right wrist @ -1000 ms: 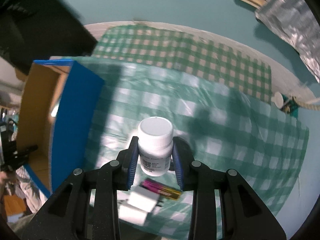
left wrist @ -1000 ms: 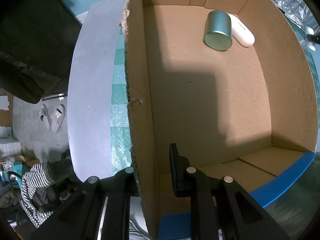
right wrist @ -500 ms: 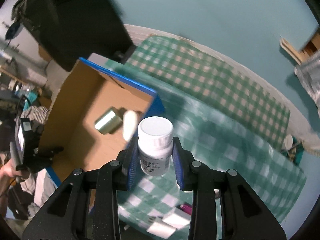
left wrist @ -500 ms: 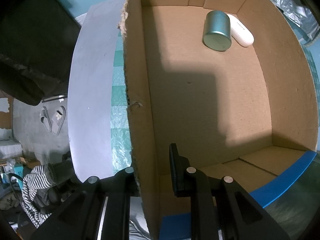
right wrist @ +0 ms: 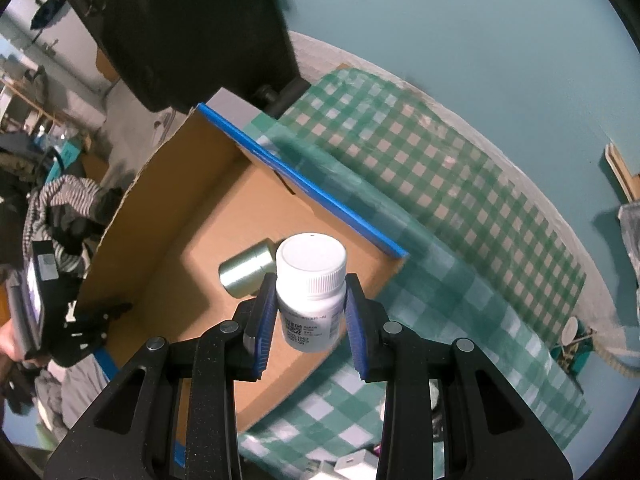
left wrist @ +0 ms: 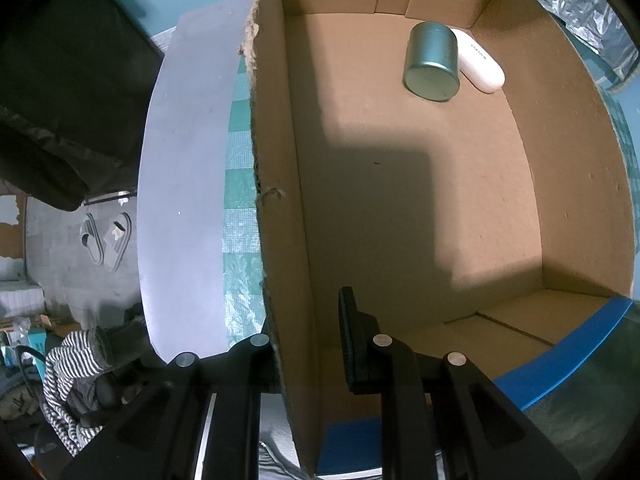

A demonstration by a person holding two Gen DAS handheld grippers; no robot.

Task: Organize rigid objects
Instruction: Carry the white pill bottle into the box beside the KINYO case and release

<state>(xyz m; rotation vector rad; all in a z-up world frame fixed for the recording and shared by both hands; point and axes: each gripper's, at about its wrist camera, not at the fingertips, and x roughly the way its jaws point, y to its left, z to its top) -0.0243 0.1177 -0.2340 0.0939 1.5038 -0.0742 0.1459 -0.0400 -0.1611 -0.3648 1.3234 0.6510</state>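
The left hand-held gripper (left wrist: 308,344) stands at the near left corner of the cardboard box (left wrist: 276,208). One finger is outside the left wall and the other finger is inside. There is a gap between the inner finger and the cardboard, so the jaws look set around the wall with a narrow opening; I cannot tell if they really press it. I judge that this hand-held gripper steadies the box. Far ahead of it and to its right, near the back corner of the box floor, a metal tin (left wrist: 431,62) lies on its side, and a white case (left wrist: 480,62) lies touching it on the right.

The right hand-held gripper (right wrist: 309,322) holds a white pill bottle (right wrist: 311,280) upright between its blue pads (right wrist: 262,332). The pads press the body below the ribbed cap. The bottle is in the air above the open box, not yet inside. Below and ahead of it, slightly to the left, the tin is on the box floor. To the right of the box lies the green checked cloth (right wrist: 460,208) on the table (right wrist: 532,196).

The step in hand seems to be carrying the bottle to the box. The next move, I think, calls for lowering it over the right wall to a free part of the floor beside the tin and case, and opening the jaws only when the base is close to the cardboard, otherwise the bottle may tip or roll.
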